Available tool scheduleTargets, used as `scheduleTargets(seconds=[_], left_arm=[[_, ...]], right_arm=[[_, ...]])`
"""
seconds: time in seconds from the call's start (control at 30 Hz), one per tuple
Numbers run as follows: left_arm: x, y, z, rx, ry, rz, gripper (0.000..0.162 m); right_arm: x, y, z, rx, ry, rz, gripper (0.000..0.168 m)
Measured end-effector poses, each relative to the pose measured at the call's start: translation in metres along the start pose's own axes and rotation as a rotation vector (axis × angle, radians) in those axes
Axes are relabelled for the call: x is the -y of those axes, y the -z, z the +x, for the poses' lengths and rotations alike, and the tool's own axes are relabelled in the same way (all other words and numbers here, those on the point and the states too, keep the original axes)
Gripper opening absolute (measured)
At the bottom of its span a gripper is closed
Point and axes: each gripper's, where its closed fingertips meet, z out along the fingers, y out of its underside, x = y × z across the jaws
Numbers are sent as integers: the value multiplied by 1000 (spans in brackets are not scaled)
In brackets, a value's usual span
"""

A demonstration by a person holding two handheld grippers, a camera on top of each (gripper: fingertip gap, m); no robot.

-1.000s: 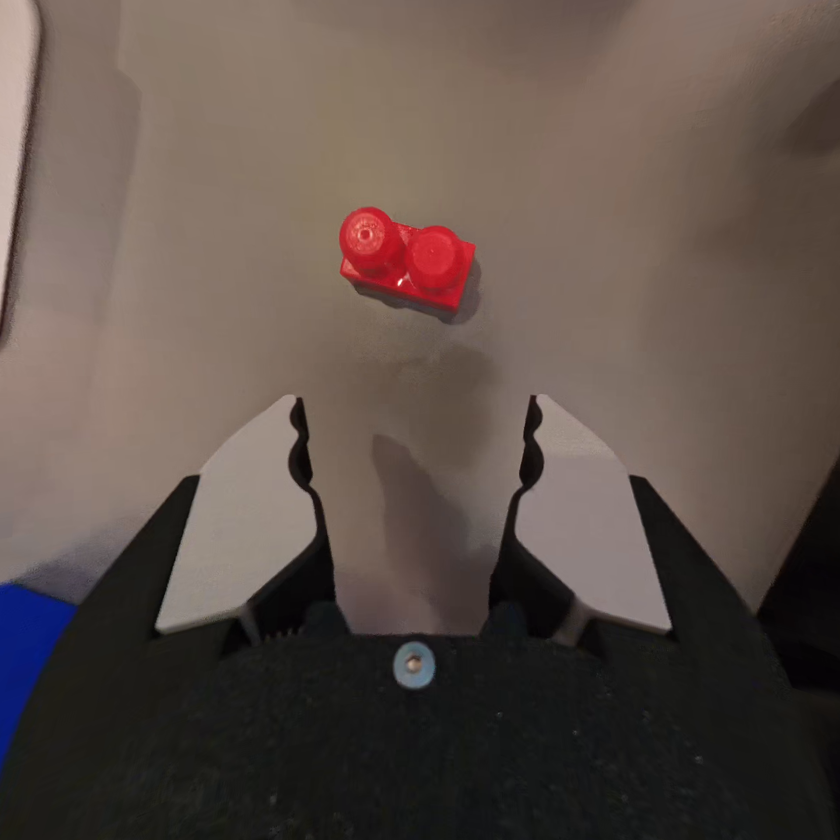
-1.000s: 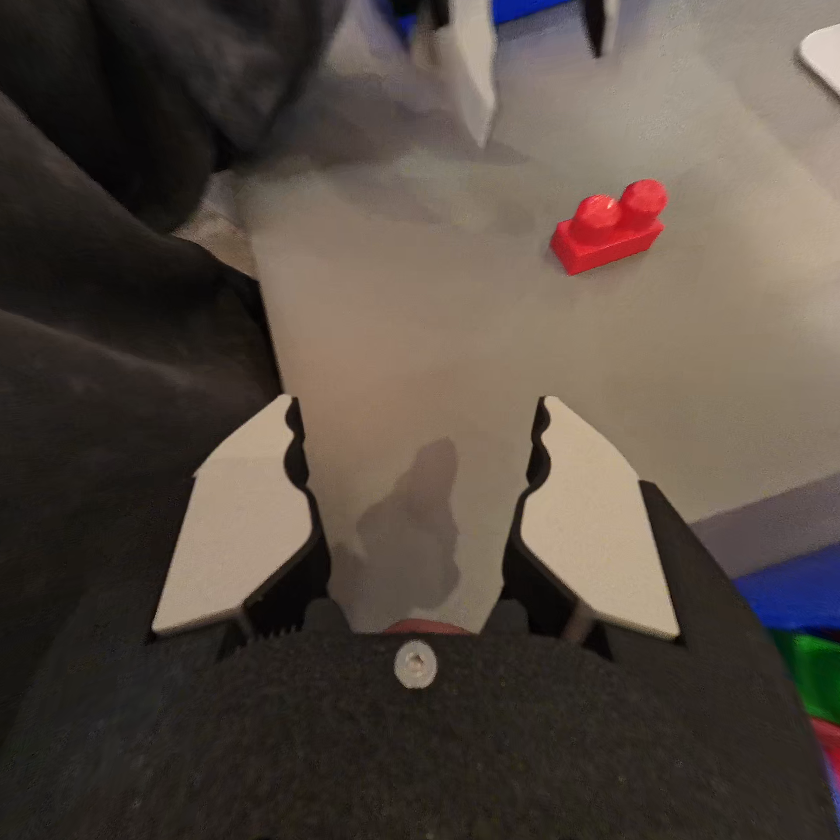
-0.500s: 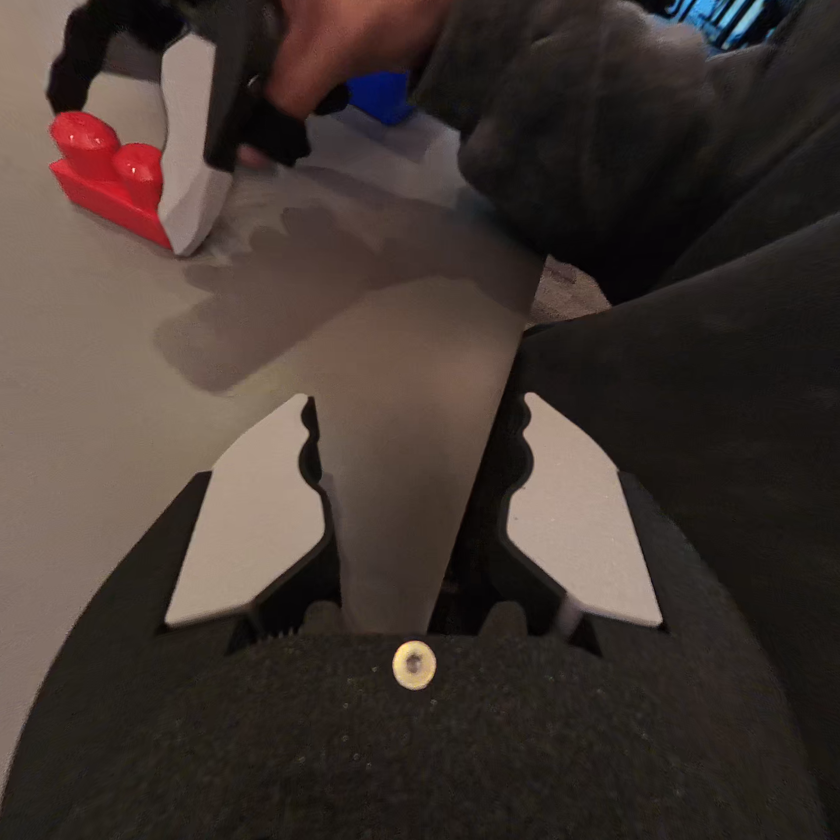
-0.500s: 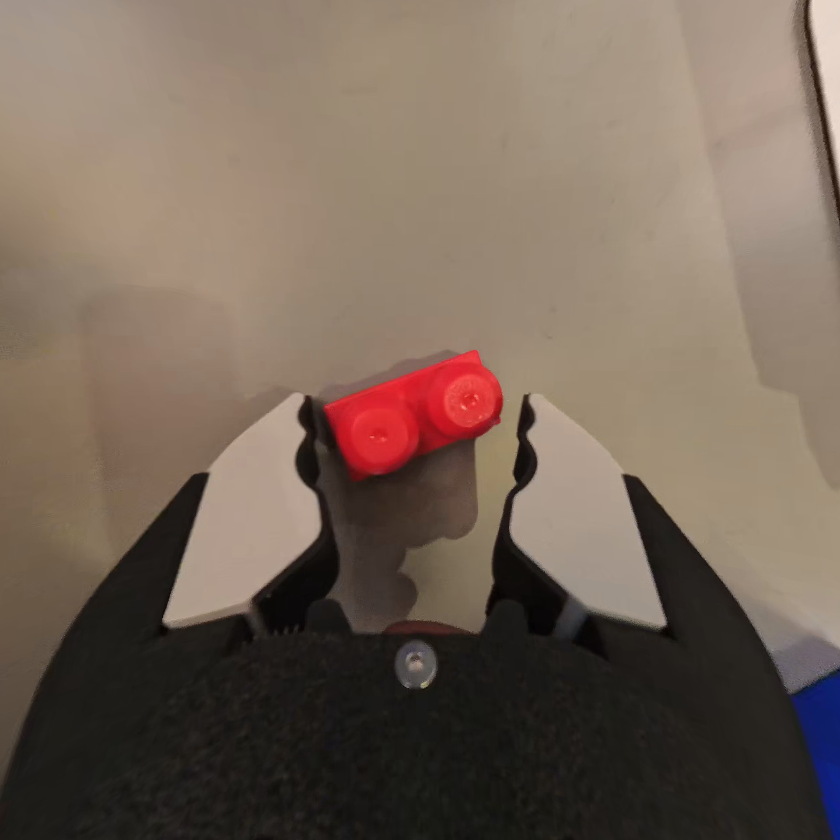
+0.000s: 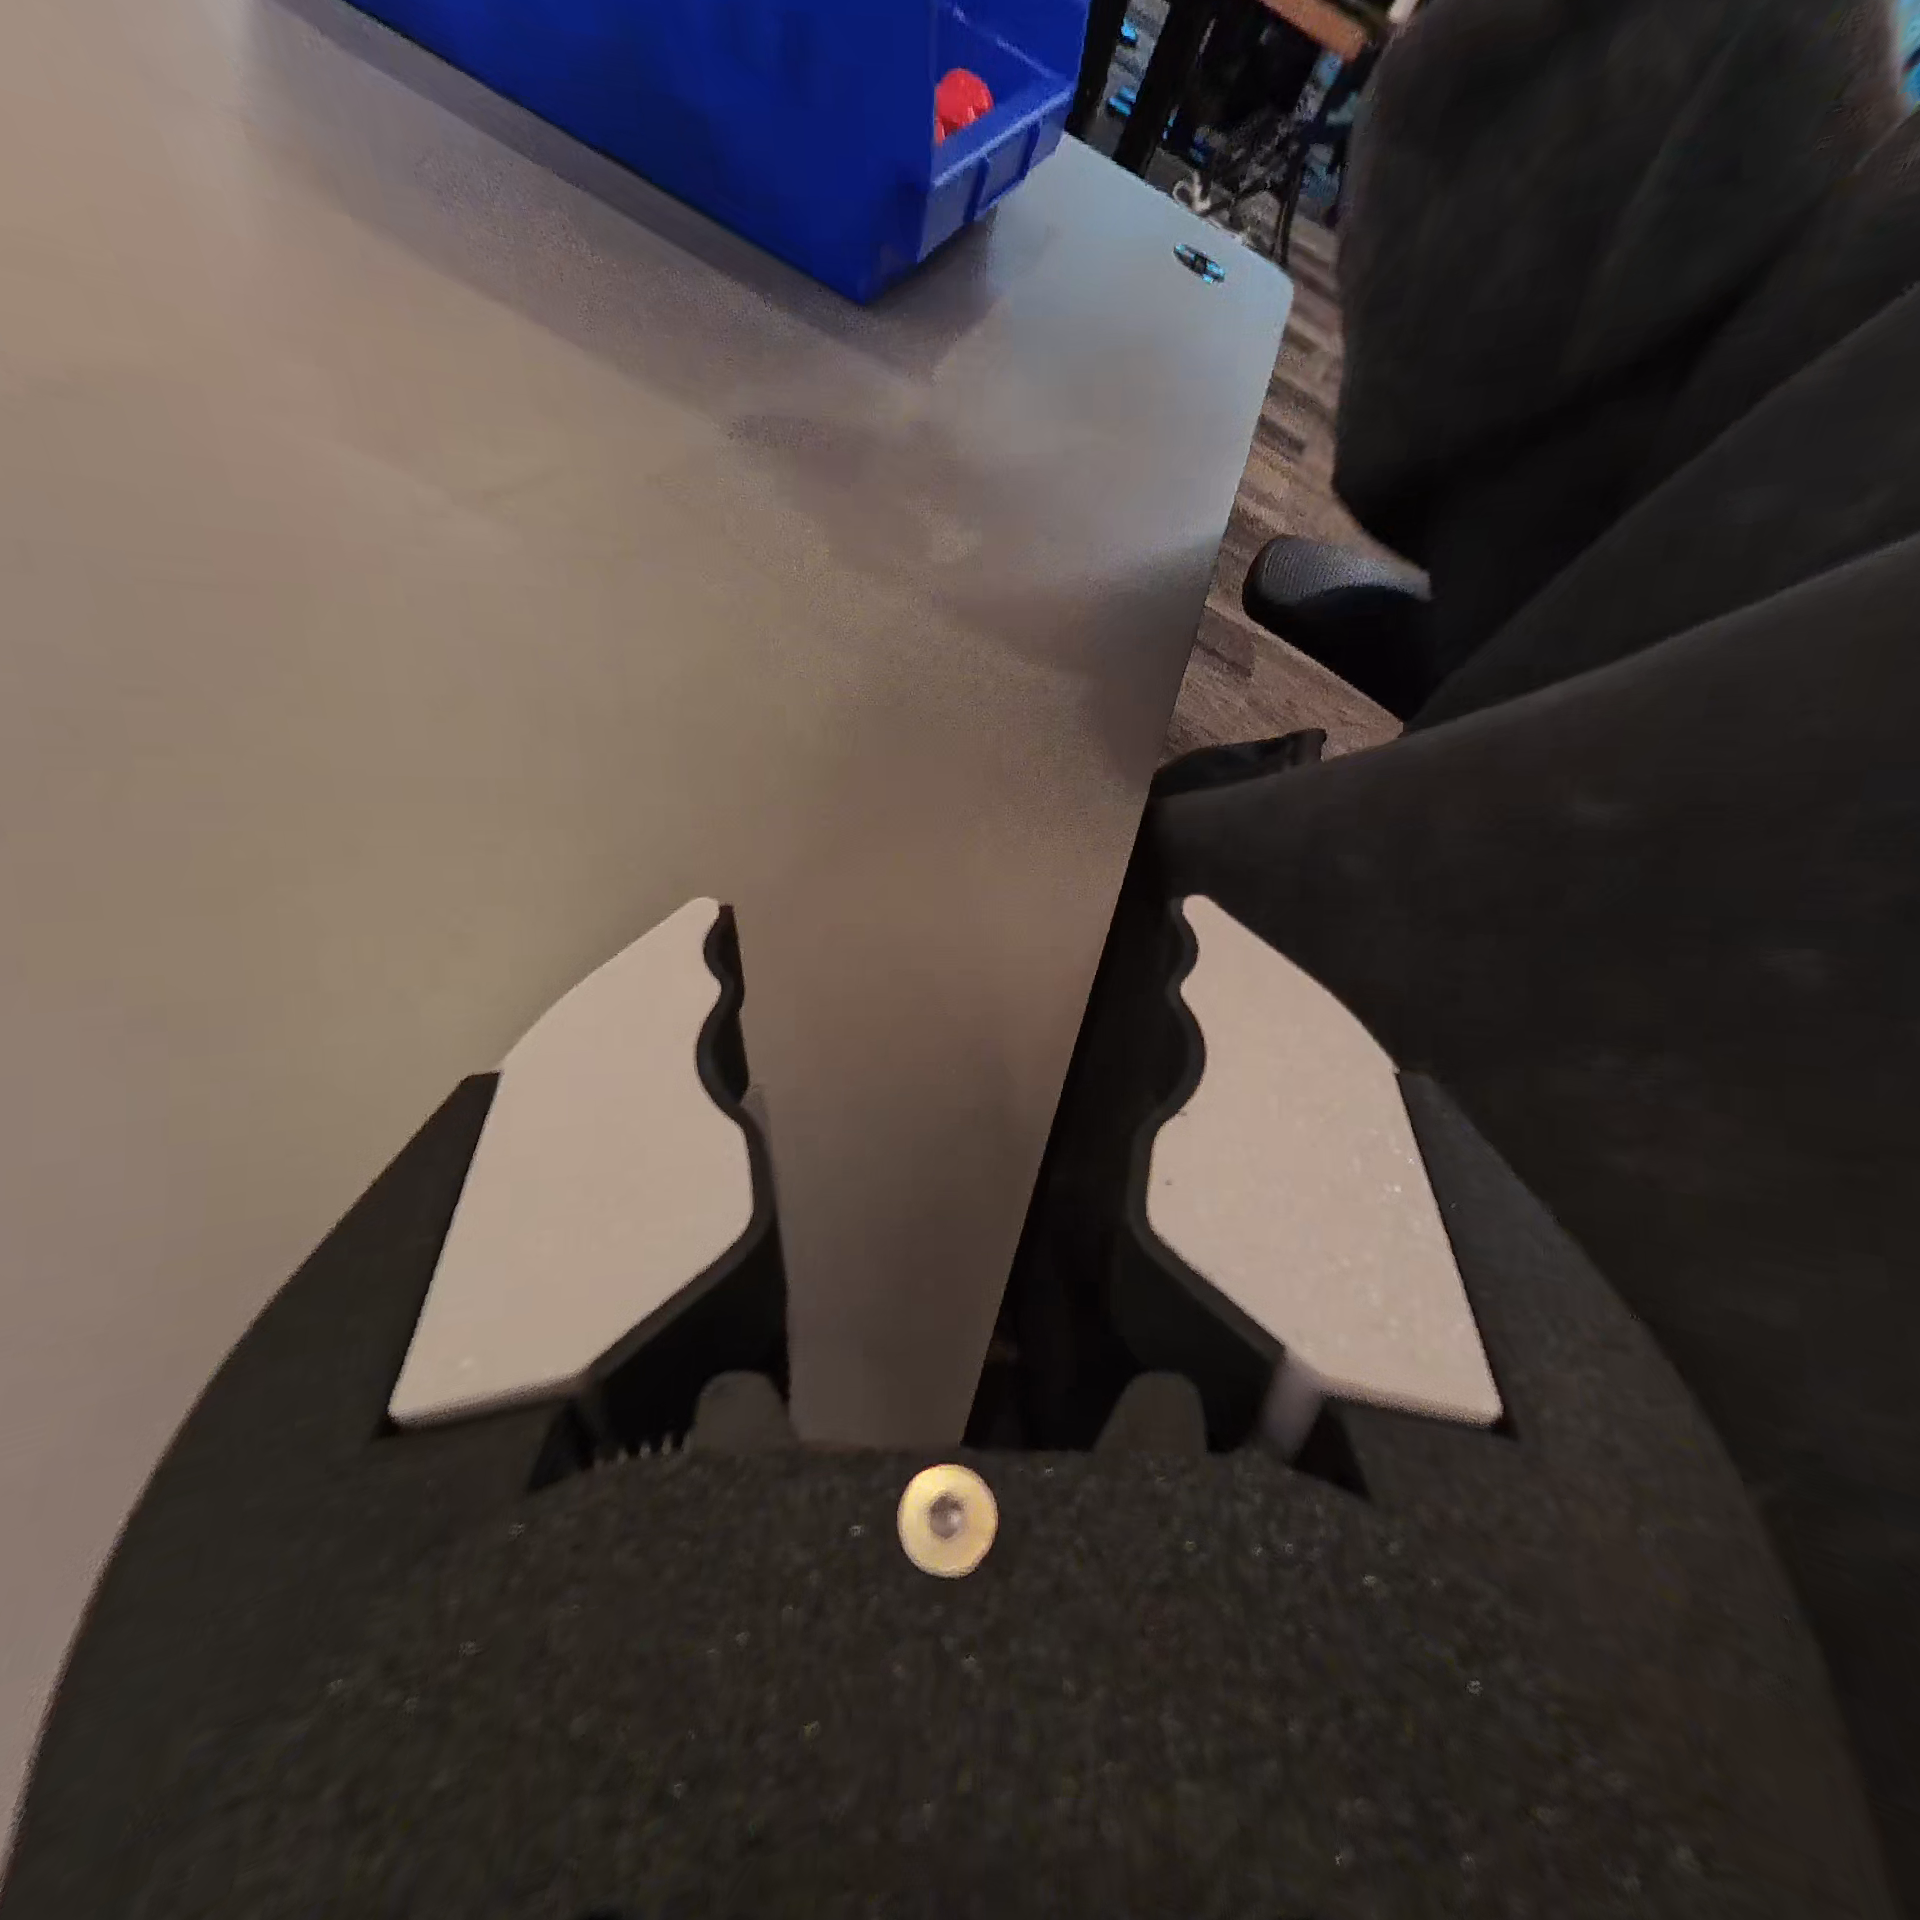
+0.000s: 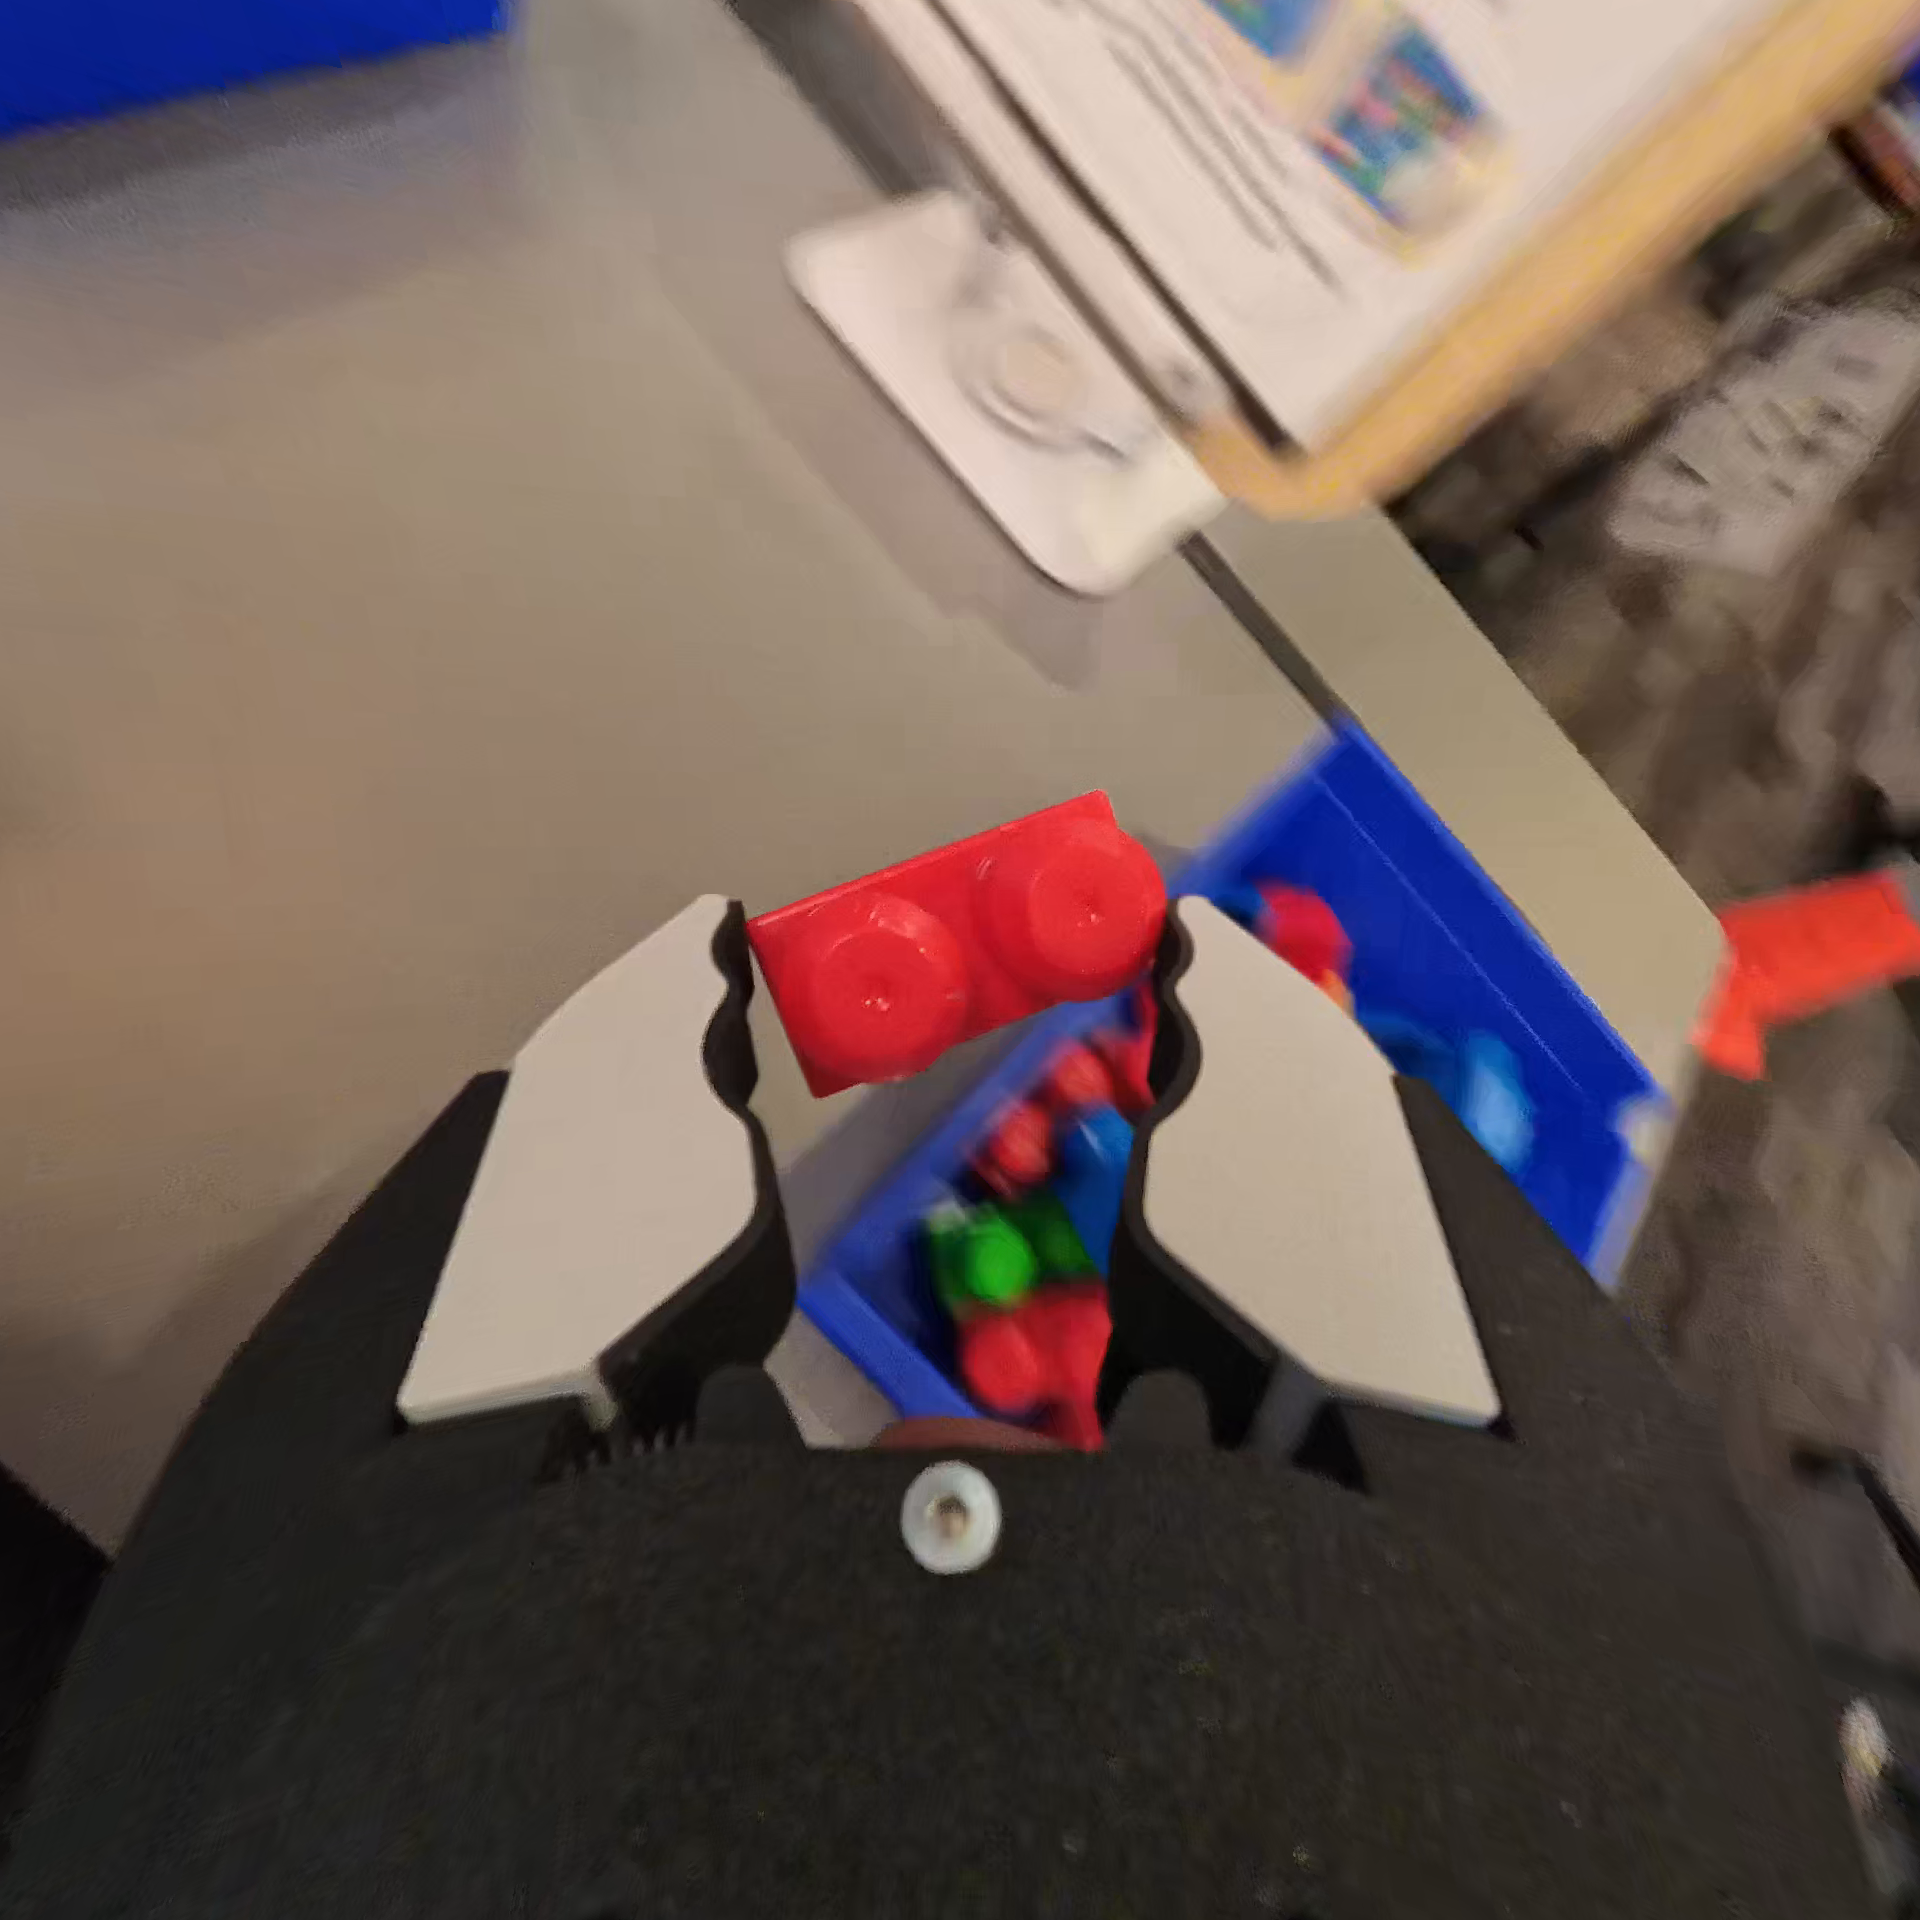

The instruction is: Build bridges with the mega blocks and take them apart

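Red block (image 6: 956,956): two round studs on top, flat rectangular base, glossy plastic, sat tilted with the right end higher. It was pinched between the tips of the right gripper (image 6: 951,935), left fingertip (image 6: 717,945) on one short end, right fingertip on the other stud's side. Block was held in the air above the grey table (image 6: 416,623), just past the near edge of a blue bin (image 6: 1455,935) at 4 o'clock from it. One block in the grip. Bin held a blurred heap of blocks: several red, at least one green (image 6: 987,1257), some blue; exact count unclear.

Left gripper (image 5: 951,935): jaws apart, nothing between them, hovered over the table edge beside dark clothing (image 5: 1558,935). Second blue bin (image 5: 810,135) at 12 o'clock, one red piece (image 5: 961,99) visible inside. White stand (image 6: 997,395) with a printed board at 1 o'clock in the right wrist view, blurred.
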Motion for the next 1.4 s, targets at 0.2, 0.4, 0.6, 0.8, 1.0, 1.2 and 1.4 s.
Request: scheduleTargets(seconds=[0.2, 0.4, 0.6, 0.8, 1.0, 1.2, 1.4], left_arm=[[-2, -16, 2, -31, -10, -49, 77], [0, -27, 5, -45, -29, -84, 77], [-2, -26, 4, -21, -26, -93, 78], [-5, -27, 2, -13, -15, -99, 78], [-3, -23, -8, 62, -19, -77, 78], [14, 2, -40, 223, 128, 69, 78], [18, 15, -40, 243, 210, 159, 78]], right_arm=[[-114, 22, 121, -177, -238, -221, 75], [-177, -43, 151, 2, -271, -457, 75], [-193, -66, 152, 106, -75, -658, 87], [-132, -57, 145, 114, -69, -418, 89], [-105, 13, 146, -139, -171, -132, 83], [-83, 44, 39, -48, -338, 383, 78], [-99, 43, -35, -137, -306, 544, 89]])
